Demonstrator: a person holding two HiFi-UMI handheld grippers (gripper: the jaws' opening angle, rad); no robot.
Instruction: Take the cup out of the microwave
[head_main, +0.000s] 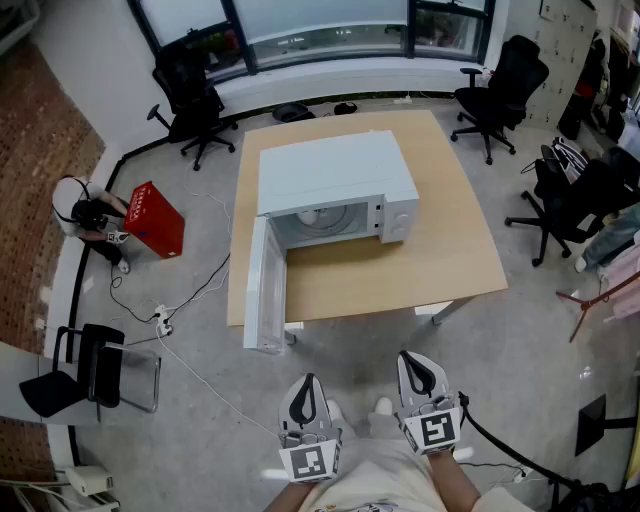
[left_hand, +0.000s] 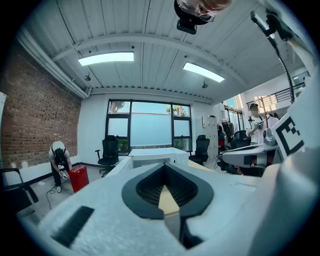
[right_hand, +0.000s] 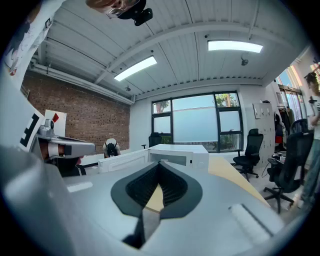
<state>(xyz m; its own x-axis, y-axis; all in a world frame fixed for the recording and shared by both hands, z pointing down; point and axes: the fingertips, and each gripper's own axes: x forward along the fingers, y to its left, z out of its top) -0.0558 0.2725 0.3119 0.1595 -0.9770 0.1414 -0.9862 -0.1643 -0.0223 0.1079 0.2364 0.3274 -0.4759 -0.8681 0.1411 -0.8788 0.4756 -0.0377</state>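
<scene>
Open office floor, grey, with black office chairs (head_main: 195, 85) along the far window and on the right, and a person crouched by a red box (head_main: 152, 220) far left. Wooden table (head_main: 450, 250) in the middle, with a white microwave (head_main: 330, 170) on its far-left part, mouth facing near. The microwave door (head_main: 262, 290) is swung fully open on the left hinge and sticks out toward the near side past the table edge. Both tools are low at the near edge of the head view, well apart from the table and roughly level. The left gripper (head_main: 307, 385) is clenched, tips meeting with nothing between them, as its own view shows (left_hand: 164, 167). The right gripper (head_main: 410, 362) is also closed and empty (right_hand: 160, 165). The cup (head_main: 318, 215) reads only as a pale round shape inside the cavity; it is too small to be sure of the handle or which way it faces. Key relation: the cavity lies straight far from the left gripper, almost on its line, while the right gripper sits off to the right and would come in on a diagonal. The open door flanks the left gripper's lane on the left, so clipping it is a risk. Neither tool is clearly nearer. Jaws need to spread before any grab. Task not started; the cup is inside.
</scene>
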